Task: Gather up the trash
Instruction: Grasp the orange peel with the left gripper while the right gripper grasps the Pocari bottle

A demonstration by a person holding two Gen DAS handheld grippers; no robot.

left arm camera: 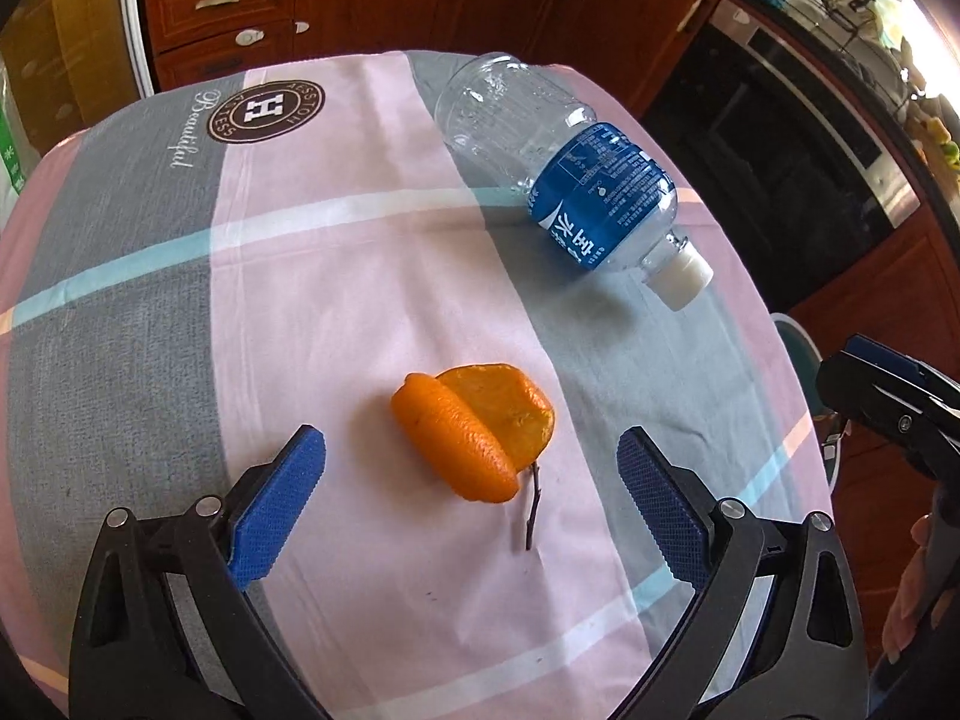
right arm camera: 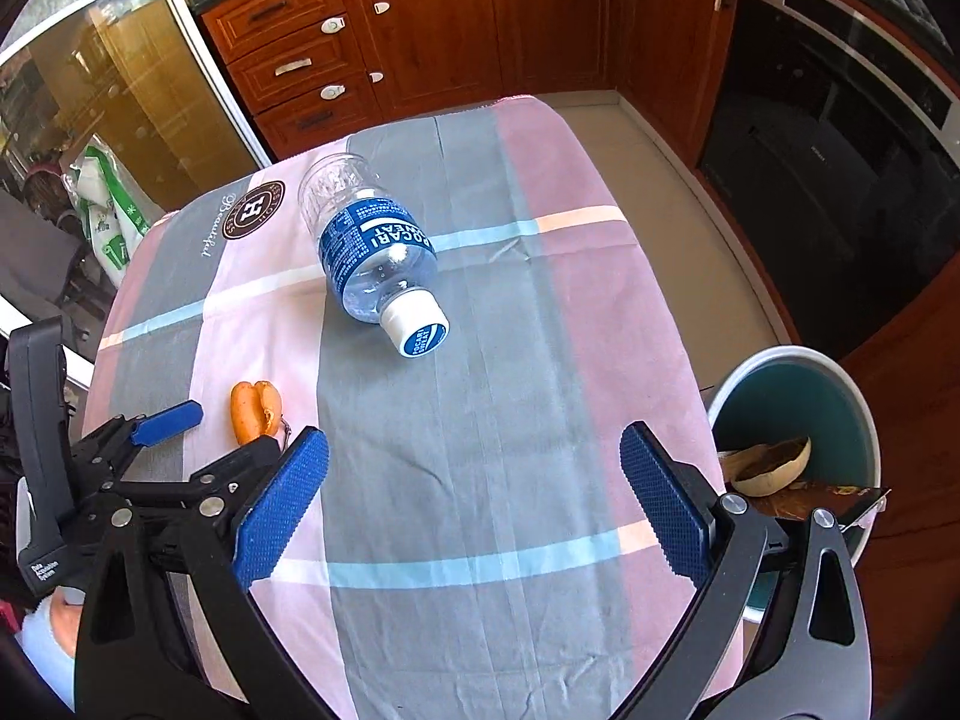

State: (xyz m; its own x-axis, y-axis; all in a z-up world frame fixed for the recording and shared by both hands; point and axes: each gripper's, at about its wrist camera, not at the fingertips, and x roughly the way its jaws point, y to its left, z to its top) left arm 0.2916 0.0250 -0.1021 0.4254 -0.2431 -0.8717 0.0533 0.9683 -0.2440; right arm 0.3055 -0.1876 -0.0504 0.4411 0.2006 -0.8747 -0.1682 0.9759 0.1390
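Both sets of jaws wide open, empty. Orange peel between left jaws; "POCARI SWEAT" bottle ahead of right jaws, bin beside.

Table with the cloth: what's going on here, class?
A person holds two grippers over the table, clearing trash. The left gripper is open, its fingers either side of an orange peel, not yet gripping. The right gripper is open and empty. A plastic bottle lies on its side. A bin beside the table already holds scraps.
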